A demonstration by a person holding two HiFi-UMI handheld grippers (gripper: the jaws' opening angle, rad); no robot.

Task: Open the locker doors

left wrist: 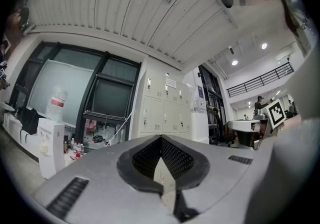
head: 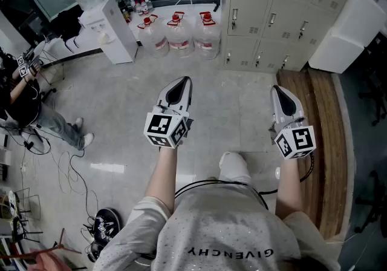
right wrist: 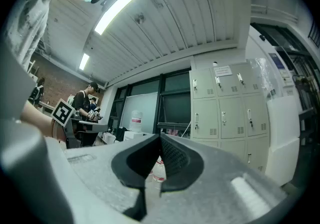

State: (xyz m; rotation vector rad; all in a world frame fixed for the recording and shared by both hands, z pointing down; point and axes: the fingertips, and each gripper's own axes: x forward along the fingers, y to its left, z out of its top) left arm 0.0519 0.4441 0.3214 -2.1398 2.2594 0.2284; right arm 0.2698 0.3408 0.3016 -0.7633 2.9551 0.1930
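Observation:
A bank of cream lockers (head: 272,16) stands at the far side of the floor, every door closed, each with a small handle. The same lockers (left wrist: 165,110) fill the middle of the left gripper view, and the lockers (right wrist: 225,103) sit right of centre in the right gripper view. My left gripper (head: 181,86) is held out at mid-height, jaws shut with nothing between them. To its right my right gripper (head: 280,91) is also shut and empty. Both are well short of the lockers and point toward them.
Three large water bottles (head: 178,35) stand on the floor left of the lockers, beside a white water dispenser (head: 112,28). A wooden platform (head: 317,137) runs along the right. A person (head: 27,103) stands far left among cables. A white cabinet (head: 354,25) stands at the right.

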